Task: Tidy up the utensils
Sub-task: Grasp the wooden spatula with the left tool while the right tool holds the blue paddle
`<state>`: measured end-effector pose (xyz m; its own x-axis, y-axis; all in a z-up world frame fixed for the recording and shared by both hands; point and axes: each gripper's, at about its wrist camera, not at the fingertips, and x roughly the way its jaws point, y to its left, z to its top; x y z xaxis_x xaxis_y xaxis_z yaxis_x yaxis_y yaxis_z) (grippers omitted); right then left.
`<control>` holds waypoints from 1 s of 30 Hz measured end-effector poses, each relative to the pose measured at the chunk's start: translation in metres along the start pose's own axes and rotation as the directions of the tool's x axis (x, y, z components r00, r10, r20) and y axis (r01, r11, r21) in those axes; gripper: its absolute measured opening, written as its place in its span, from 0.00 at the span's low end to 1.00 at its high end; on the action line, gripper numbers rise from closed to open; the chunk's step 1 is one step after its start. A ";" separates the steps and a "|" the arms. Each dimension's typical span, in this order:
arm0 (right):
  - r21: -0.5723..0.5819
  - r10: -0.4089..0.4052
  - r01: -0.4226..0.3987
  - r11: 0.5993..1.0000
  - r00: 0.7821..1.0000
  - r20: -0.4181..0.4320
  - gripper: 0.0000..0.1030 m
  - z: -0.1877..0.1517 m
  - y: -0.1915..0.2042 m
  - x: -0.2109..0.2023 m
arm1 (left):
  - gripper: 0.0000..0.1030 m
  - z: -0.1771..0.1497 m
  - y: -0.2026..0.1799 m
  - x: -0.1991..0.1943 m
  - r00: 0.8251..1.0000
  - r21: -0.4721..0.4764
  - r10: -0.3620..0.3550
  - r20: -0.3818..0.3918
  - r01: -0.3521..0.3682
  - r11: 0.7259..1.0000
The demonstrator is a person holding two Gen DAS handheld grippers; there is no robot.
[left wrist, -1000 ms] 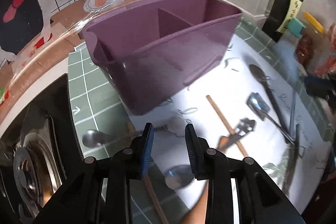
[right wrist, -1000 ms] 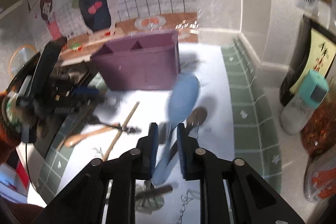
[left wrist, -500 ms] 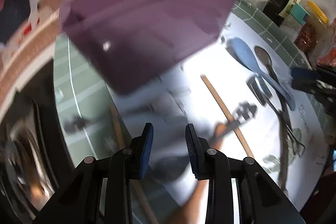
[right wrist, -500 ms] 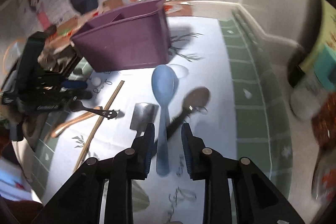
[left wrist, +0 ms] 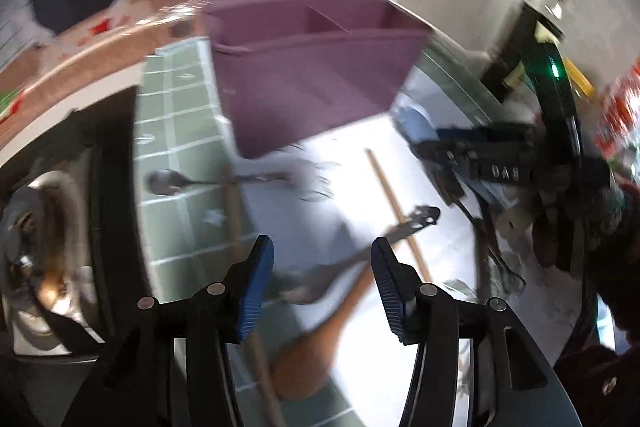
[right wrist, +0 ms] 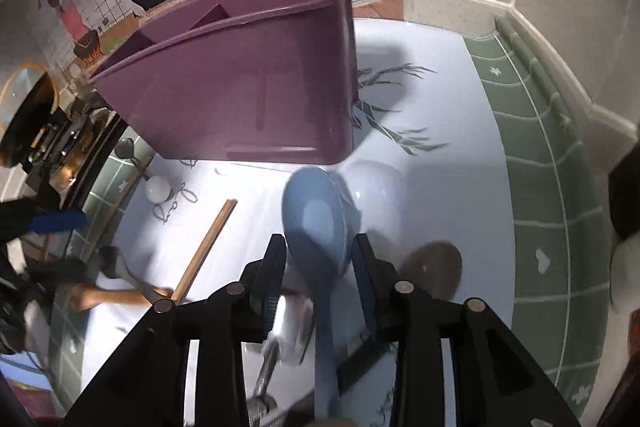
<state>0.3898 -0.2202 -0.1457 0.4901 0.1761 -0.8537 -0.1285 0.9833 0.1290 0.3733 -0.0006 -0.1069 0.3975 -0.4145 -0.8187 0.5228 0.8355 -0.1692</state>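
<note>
A purple utensil caddy (right wrist: 248, 87) with dividers stands on the white mat; it also shows in the left wrist view (left wrist: 316, 67). My right gripper (right wrist: 320, 267) is open, its fingers on either side of a blue spoon (right wrist: 320, 227) lying on the mat. My left gripper (left wrist: 322, 279) is open and empty above a wooden spoon (left wrist: 316, 355), a metal spoon (left wrist: 316, 287) and a chopstick (left wrist: 396, 203). Another metal spoon (left wrist: 168, 181) lies left of the caddy.
A stove (left wrist: 48, 247) is at the left. Sauce bottles and jars (left wrist: 560, 39) stand at the right. A brown spoon (right wrist: 432, 267), a metal spatula (right wrist: 292, 331) and a chopstick (right wrist: 204, 247) lie by the blue spoon. Green tiles (right wrist: 540, 187) border the mat.
My right gripper let go of the blue spoon, laid it on the mat and opened wider around it. My left gripper opened wider and swung toward the utensils.
</note>
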 end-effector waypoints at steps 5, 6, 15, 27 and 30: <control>-0.121 -0.095 0.096 0.988 0.995 0.021 0.45 0.007 0.021 0.012 | 0.53 -0.002 0.008 -0.008 0.999 -0.007 0.019 0.032 -0.019 1.000; -0.128 -0.099 0.102 0.986 0.995 0.025 0.36 0.008 0.022 0.012 | 0.54 -0.004 0.009 -0.008 0.999 -0.003 0.013 0.034 -0.013 1.000; 0.040 -0.080 0.077 0.996 0.992 0.094 0.29 -0.005 -0.015 -0.045 | 0.72 -0.011 -0.034 0.008 1.000 0.171 0.021 -0.023 -0.017 0.985; 0.045 -0.057 0.053 0.998 0.994 0.096 0.30 -0.056 -0.010 -0.091 | 0.36 -0.046 -0.024 0.004 0.995 0.075 0.030 -0.094 -0.023 0.997; 0.039 -0.044 0.041 0.998 0.995 0.091 0.30 -0.059 -0.003 -0.092 | 0.32 -0.035 -0.043 0.017 0.991 0.141 0.023 -0.129 -0.005 0.990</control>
<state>0.2940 -0.2416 -0.0978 0.5716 0.1360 -0.8092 -0.0745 0.9907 0.1140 0.3310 -0.0309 -0.1329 0.3089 -0.3450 -0.8863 0.6221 0.7782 -0.0861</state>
